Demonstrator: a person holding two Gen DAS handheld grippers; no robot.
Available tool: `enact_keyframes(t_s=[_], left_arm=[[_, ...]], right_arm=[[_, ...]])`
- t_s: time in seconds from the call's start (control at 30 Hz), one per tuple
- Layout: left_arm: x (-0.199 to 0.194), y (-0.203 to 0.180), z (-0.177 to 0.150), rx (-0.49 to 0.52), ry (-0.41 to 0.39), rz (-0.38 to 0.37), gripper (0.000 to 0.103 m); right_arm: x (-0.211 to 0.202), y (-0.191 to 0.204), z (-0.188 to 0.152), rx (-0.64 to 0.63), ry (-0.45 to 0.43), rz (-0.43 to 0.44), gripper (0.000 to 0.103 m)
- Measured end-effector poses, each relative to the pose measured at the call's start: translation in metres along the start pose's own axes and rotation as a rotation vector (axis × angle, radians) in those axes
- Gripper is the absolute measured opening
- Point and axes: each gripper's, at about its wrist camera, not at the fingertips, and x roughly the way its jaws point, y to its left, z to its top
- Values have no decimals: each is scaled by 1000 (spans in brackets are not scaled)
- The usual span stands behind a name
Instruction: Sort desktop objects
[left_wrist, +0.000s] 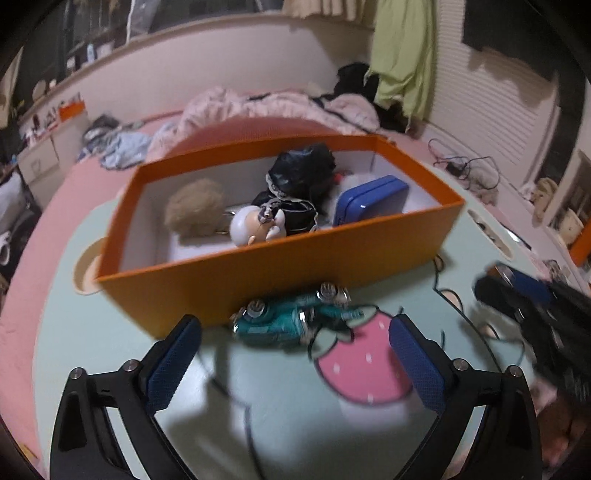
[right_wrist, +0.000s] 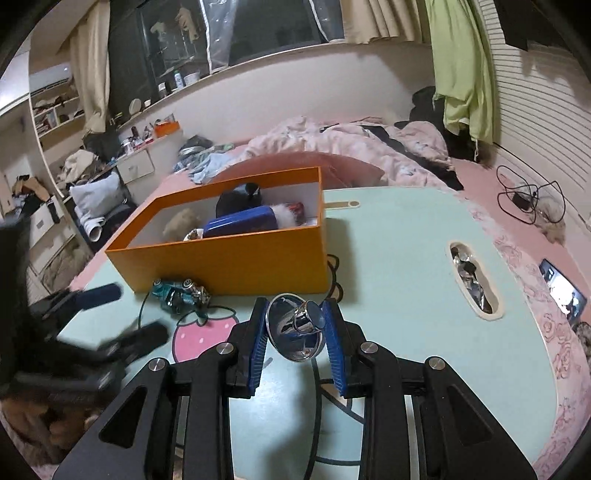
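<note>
No brand, label or writing can be read in either view; the phone (right_wrist: 563, 293) screen far to your right is too small to make out.

Your left gripper (left_wrist: 295, 354) stands open, its blue pads wide apart and holding nothing. Just ahead of it, between the fingertips and the box (left_wrist: 332, 262), lies the teal toy car (left_wrist: 291, 319), close against the orange front wall. Under the right pad sits the pink strawberry print (left_wrist: 364, 369) on the mint table (left_wrist: 277, 424).

Your right gripper (right_wrist: 295, 332) is closed on a chrome piece (right_wrist: 297, 326), a round shiny disc with a knob, pinched between both pads above the table. The left view shows this gripper only as a dark blur at its right edge.

Only the left view looks well into the box: a beige fur ball (left_wrist: 194, 212), a pale doll head (left_wrist: 253, 227), a black bundle (left_wrist: 299, 177) and a blue case (left_wrist: 369, 201) leaning on the right. From the right view the wall hides most of these; the case and a bit of white fluff with red show above it.

Only the right view shows the table's slot (right_wrist: 472, 280) ahead to the right, filled with glinting bits too small to identify.
</note>
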Motion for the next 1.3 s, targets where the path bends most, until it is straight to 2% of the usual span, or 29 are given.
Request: enact_keyframes(t_s=[0.13,0.2,0.4,0.57,0.7,0.83,0.97,1.03,1.07,1.1,1.13,1.17,1.23,1.3], left_arm=[[14,-2,9,-36,18,33,94],[18,-1,7,-43,31,26,77],[11,13,-4,-83,17,-36,76],[-25,17,-15,-37,-97,-33,76],[-56,24,15,-35,-200,-40,76],[-57,37,51,-38,-240,-6,76],[-37,46,76,-32,-220,28,77],[-21,48,81,-50,-185,45,77],[-15,47,81,-48,-178,51,79],[-13,46,79,-39,-180,56,86],[-9,45,78,-29,-183,75,89],[-9,44,78,-28,-187,90,91],[-10,46,75,-23,-197,96,96],[-15,49,72,-35,-202,96,99]], right_arm=[[1,1,0,-7,9,5,31],[2,1,0,-7,11,9,31],[2,-1,-2,-4,17,15,31],[-2,3,-1,-18,0,21,31],[-11,16,10,-70,-35,37,31],[-11,34,36,-91,-58,104,31],[12,44,76,-111,-62,83,31],[29,46,91,-125,-35,75,31],[40,46,97,-122,-17,67,31],[48,46,99,-116,-5,44,31],[57,44,100,-106,9,3,32],[65,42,100,-92,30,-27,37],[75,35,96,-49,61,-28,46],[76,28,93,-21,63,-31,62]])
